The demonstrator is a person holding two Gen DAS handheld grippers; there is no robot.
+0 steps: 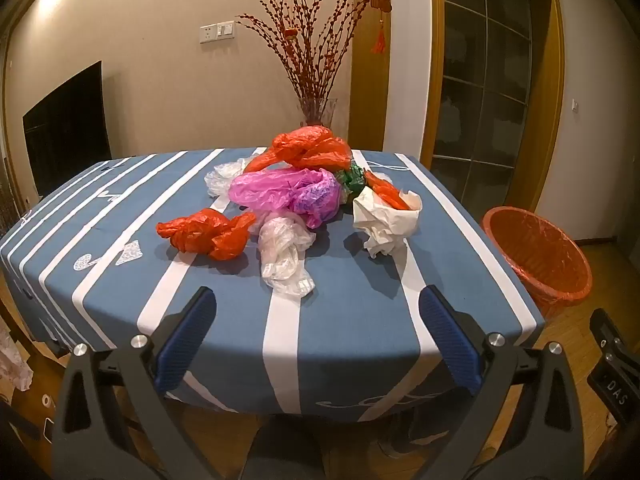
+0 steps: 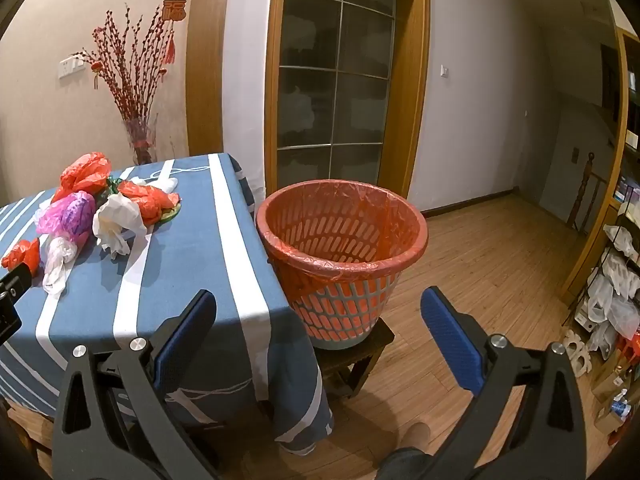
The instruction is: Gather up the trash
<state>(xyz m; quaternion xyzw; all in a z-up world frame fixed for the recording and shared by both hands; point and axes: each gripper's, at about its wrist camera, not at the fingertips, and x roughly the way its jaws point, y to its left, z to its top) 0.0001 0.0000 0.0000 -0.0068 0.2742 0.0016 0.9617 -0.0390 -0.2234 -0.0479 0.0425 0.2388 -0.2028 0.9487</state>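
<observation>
Trash pile [image 1: 296,200] awaiting you, nothing picked yet.
You are holding both grippers, left [image 1: 316,312] and right [image 2: 318,312], wide and empty; reach beyond the basket [image 2: 340,248].

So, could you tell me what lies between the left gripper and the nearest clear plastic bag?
Only bare striped tablecloth; in the left wrist view nothing sits between the left gripper and the clear plastic bag.

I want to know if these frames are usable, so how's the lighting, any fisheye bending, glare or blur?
Left wrist view: warm indoor light, the table edge bows from fisheye, dark vignette corners, trash pile sharp with soft shadows. Right wrist view: door frame curves, basket sharp, slight sheen on its red liner, corners dark.
</observation>
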